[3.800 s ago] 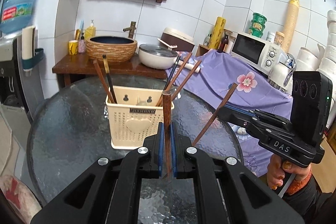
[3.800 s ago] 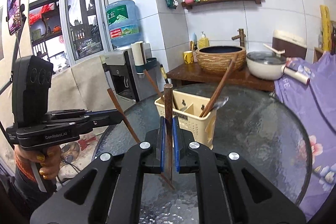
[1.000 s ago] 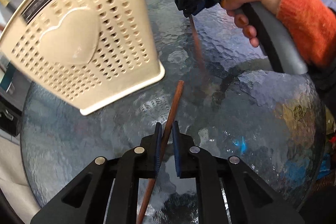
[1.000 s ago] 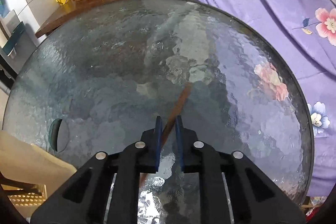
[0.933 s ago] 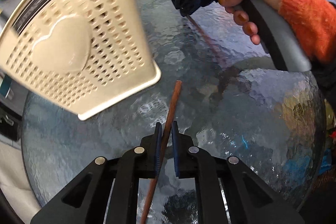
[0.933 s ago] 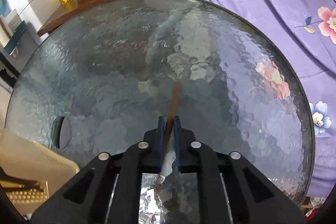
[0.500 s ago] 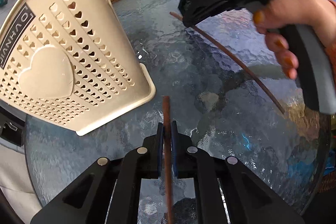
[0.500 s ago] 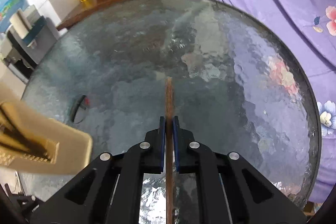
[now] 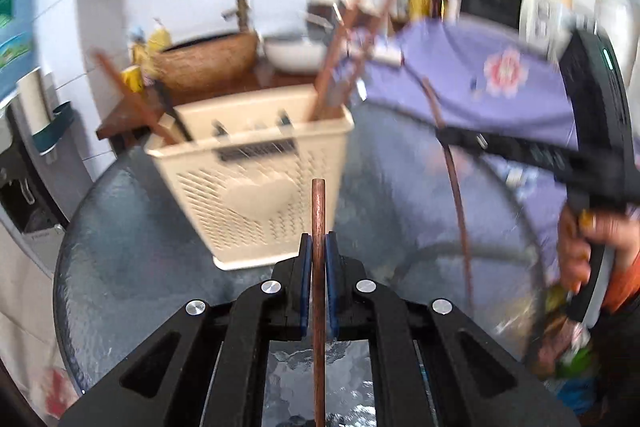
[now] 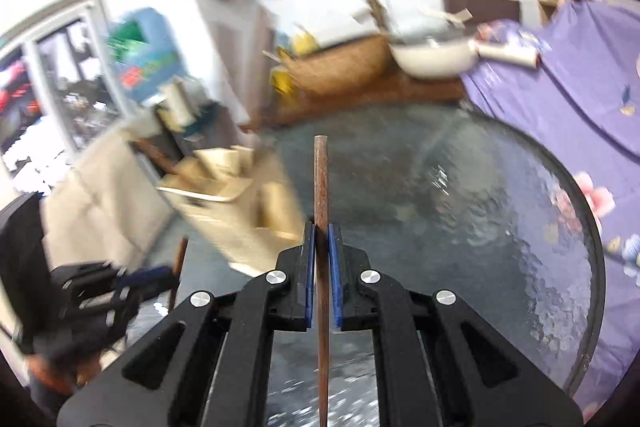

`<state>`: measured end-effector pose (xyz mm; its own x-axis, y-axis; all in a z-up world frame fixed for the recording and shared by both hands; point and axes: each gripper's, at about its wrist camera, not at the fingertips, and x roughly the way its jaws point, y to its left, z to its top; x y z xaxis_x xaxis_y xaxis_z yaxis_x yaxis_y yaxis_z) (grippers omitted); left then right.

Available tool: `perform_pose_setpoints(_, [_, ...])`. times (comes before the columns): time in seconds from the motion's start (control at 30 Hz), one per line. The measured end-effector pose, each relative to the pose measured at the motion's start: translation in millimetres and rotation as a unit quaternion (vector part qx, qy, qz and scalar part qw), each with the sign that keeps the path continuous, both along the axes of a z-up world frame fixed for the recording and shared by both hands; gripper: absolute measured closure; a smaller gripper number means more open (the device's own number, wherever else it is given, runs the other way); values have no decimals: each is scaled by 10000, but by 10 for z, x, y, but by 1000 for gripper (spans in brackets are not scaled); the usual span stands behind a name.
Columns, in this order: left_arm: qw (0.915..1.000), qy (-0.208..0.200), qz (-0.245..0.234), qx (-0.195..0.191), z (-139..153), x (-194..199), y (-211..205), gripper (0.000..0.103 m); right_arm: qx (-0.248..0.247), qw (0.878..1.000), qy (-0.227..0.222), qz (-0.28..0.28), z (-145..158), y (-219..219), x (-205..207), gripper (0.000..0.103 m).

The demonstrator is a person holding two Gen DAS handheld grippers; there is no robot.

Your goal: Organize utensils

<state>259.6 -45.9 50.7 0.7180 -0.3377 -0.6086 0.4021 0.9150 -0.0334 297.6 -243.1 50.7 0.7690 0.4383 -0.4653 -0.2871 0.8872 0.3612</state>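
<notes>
Two chopsticks, one clamped in left gripper [image 9: 316,255] fingers, one in right gripper [image 10: 321,243] fingers, above counter [image 10: 460,195]; cream basket [image 9: 256,175] label blurred, unreadable.

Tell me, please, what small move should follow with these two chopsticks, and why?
Probably carry the left gripper forward over the basket and lower its chopstick in: both jaws are shut on chopsticks, and the basket stands just ahead with others upright inside.
</notes>
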Motion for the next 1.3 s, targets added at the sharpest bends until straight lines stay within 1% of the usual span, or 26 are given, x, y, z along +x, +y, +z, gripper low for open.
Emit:
perform_pose_setpoints(0.03, [9997,-106,63,-198,97,-77,103,96,62,9998,-152,142,83,32,-118,95])
perform_pose_setpoints(0.13, [9980,-373,214,-459,271,-238,267,96,-37,9978,-502,442,258,173,-395,96])
perform_pose_setpoints(0.2, [9971,-423,222,-593,350,-296,358,96,-47,9968,-566,569,311,251,-502,96])
perform_pose_setpoints(0.3, [9966,-494,273,-598,368,-372,415,96,-162,9952,-711,646,357,362,-636,96])
perform_pose_setpoints(0.47, [9962,-495,263,-672,370,-382,485,96,-213,9939,-803,730,424,451,-680,96])
perform_pose_setpoints(0.6, [9954,-612,258,-689,464,-457,498,96,-229,9933,-846,749,514,468,-703,96])
perform_pose_setpoints(0.7, [9942,-735,245,-741,610,-442,503,96,-197,9927,-866,820,620,470,-686,96])
perform_pose_setpoints(0.83, [9915,-1013,212,-788,956,-405,516,97,-232,9904,-1013,915,892,501,-668,96])
perform_pose_setpoints(0.93, [9869,-1347,267,-843,1379,-349,544,97,-262,9882,-1166,955,1145,516,-639,96])
perform_pose_setpoints(1.07, [9823,-1618,323,-892,1852,-224,540,97,-426,9832,-1538,891,1643,583,-506,96])
perform_pose_setpoints(1.13, [9799,-1742,428,-878,2092,-104,518,97,-509,9810,-1680,827,1826,619,-431,96])
perform_pose_setpoints(1.2, [9777,-1853,554,-813,2224,10,500,97,-662,9780,-1863,662,2016,683,-295,96])
perform_pose_setpoints(1.23, [9768,-1896,647,-753,2286,108,478,97,-722,9775,-1898,576,2065,714,-207,96])
perform_pose_setpoints(1.3, [9770,-1860,757,-713,2313,280,467,97,-751,9783,-1879,453,2081,764,-26,96])
